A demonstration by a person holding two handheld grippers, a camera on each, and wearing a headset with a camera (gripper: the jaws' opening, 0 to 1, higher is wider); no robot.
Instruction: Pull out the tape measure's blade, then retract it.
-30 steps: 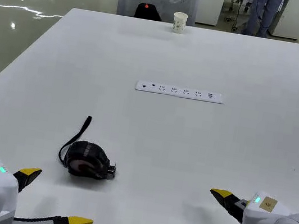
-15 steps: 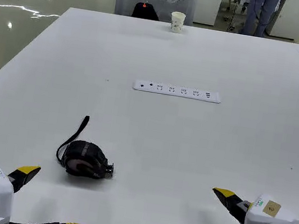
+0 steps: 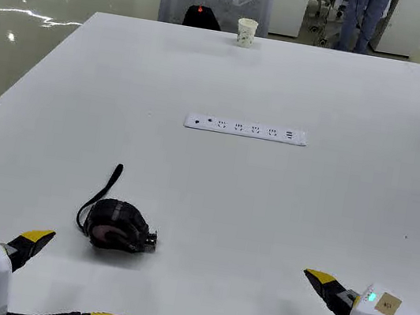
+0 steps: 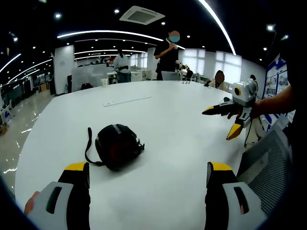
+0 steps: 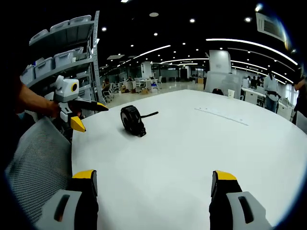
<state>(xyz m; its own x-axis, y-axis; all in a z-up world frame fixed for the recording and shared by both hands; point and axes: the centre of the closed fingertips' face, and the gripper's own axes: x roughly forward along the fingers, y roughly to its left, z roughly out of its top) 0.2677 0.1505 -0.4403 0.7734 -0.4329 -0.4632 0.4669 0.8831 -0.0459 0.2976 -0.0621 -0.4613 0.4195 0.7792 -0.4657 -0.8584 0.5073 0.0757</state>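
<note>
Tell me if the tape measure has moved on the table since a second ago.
No. The tape measure keeps its place relative to the power strip; the head camera shifted slightly.

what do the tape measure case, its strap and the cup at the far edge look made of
Tape measure case: dark, mostly matte, probably rubber-coated plastic. Strap: thin, black, lying limp in a loop, likely fabric or rubber. Cup: white, matte, faint print, probably paper.
</note>
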